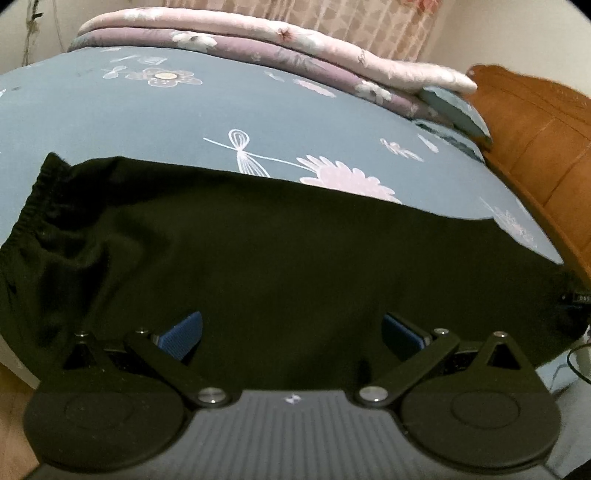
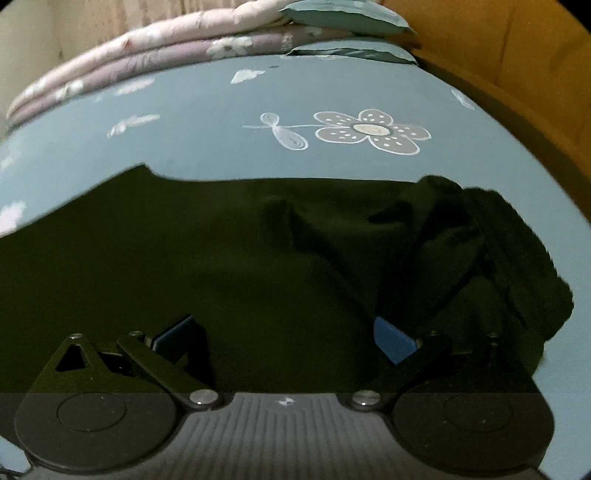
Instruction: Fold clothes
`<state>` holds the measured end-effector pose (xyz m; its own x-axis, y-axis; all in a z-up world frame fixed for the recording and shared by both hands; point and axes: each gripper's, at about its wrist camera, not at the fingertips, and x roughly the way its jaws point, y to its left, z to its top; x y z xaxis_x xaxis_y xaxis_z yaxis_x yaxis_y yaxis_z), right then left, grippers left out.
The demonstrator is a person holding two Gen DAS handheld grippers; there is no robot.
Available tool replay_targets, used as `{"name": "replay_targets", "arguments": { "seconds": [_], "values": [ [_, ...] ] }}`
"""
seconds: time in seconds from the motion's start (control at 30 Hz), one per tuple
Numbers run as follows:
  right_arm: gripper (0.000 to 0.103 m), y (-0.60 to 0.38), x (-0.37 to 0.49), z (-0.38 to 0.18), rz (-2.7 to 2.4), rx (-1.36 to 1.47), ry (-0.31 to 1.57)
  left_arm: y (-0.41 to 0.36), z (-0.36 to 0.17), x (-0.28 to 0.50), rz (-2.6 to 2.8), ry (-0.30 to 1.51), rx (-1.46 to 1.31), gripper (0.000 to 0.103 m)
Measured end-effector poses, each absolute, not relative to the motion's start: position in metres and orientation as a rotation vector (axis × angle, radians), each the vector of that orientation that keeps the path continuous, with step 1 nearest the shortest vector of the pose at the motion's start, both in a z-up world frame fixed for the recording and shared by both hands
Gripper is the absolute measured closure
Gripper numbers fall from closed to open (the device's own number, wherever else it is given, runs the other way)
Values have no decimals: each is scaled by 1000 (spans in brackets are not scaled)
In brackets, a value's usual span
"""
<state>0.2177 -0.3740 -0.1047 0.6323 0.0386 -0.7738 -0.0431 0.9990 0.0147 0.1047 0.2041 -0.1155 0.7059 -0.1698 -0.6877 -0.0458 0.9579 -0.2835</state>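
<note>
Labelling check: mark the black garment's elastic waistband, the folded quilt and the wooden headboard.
elastic waistband (image 1: 35, 199), left wrist view, gathered hem at left.
folded quilt (image 1: 258, 33), left wrist view, pink top layer.
wooden headboard (image 1: 546, 136), left wrist view, panel face.

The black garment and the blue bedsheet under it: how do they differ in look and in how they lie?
The black garment is plain and dark, while the blue bedsheet carries white and pink flower prints. The garment shows wrinkles and a gathered elastic edge; the bedsheet lies smooth. The garment covers only the near part of the bed, while the bedsheet spreads far beyond it. Both are fabric lying flat.
</note>
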Motion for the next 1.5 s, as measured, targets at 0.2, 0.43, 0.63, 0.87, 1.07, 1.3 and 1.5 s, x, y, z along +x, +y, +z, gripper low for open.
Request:
{"name": "replay_targets", "arguments": {
  "seconds": [0.2,0.43,0.63,0.87,1.07,1.3,1.5],
  "values": [
    [0,-338,190,-68,127,-8,797,199,-111,106,-60,814,-259,1],
    [0,-270,162,-76,305,-113,789,189,-114,102,-64,807,-217,1],
    [0,-256,152,-107,294,-128,867,183,-118,96,-78,797,-177,1],
    [0,-259,139,-110,258,-112,854,187,-118,96,-70,769,-215,1],
    [0,-257,138,-112,253,-109,842,183,-118,100,-48,786,-185,1],
    [0,-254,137,-110,243,-121,839,181,-106,99,-69,787,-177,2],
    [0,-239,130,-95,291,-148,801,218,-67,64,-113,638,-312,2]
  ]
}}
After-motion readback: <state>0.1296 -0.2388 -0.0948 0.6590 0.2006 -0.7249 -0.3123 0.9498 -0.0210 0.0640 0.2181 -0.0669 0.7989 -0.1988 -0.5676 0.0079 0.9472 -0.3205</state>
